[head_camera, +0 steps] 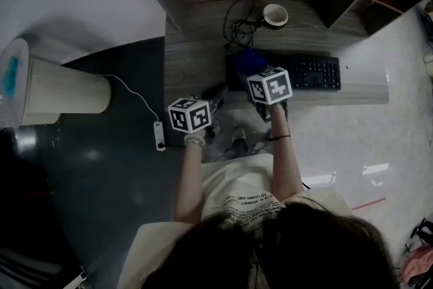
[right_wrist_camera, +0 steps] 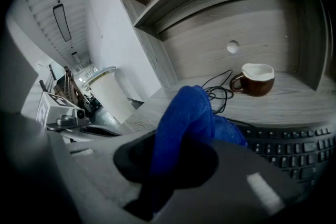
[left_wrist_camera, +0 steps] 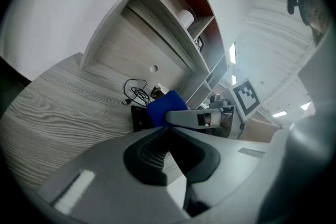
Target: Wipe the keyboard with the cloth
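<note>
1 blue cloth (right_wrist_camera: 190, 107) between tight right tongs (right_wrist_camera: 181, 136); left tongs (left_wrist_camera: 168, 131) together

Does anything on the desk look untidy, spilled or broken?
Only the black cable: it lies in a loose tangle behind the keyboard, beside the cup. The cup stands upright, and no spill or damage shows.

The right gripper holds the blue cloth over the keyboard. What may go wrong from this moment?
1. The mug and the tangled cable lie behind the keyboard. A long stroke by the right gripper may knock the mug or snag the cable.
2. The left gripper is off the keyboard, so nothing steadies it and it may slide under the blue cloth.
</note>
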`<state>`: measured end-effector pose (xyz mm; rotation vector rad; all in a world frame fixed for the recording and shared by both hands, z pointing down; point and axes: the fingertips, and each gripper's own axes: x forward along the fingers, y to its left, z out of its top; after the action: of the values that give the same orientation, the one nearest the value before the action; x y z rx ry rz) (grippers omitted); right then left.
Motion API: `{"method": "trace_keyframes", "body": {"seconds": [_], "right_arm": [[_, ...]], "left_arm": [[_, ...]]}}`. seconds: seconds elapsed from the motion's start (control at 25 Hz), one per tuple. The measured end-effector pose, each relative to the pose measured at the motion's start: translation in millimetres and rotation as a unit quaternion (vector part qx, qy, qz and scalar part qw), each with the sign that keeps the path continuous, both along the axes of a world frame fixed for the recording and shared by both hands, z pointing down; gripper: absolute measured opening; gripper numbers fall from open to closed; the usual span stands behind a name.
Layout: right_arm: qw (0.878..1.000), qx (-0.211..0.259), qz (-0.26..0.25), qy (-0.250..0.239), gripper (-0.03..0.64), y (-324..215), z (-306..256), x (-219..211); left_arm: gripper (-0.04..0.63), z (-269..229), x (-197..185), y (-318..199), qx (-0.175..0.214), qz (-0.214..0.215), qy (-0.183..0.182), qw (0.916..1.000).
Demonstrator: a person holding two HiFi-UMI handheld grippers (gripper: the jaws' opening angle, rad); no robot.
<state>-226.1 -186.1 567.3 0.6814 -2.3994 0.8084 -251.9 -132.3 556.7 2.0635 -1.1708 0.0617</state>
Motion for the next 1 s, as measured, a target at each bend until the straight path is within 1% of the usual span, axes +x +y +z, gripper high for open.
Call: {"method": "trace_keyframes", "body": {"seconds": [0.2,0.48,0.84,1.0], "right_arm": [[1.000,0.001,-0.011,0.004,0.060,5.4,-0.5,-7.1],[1.000,0.000,-0.027,-0.005,0.060,13.2,-2.2,-21.1],[0.999,0.003,-0.041,-0.015,0.060,20.5,-3.7,-33.5],[0.999,-0.003,-0.043,-0.014,0.060,23.5,-1.1,-34.2]], "left_arm": [[0.003,-1.1,-5.4,6.1,0.000,-0.010,-0.003,1.0000],[0.003,-2.8,-15.4,13.0,0.001,-0.023,-0.007,0.9997],[0.003,-4.4,-24.4,20.5,0.004,-0.035,-0.010,0.9993],[0.003,-4.6,-27.2,22.4,0.004,-0.039,-0.013,0.9991]]}}
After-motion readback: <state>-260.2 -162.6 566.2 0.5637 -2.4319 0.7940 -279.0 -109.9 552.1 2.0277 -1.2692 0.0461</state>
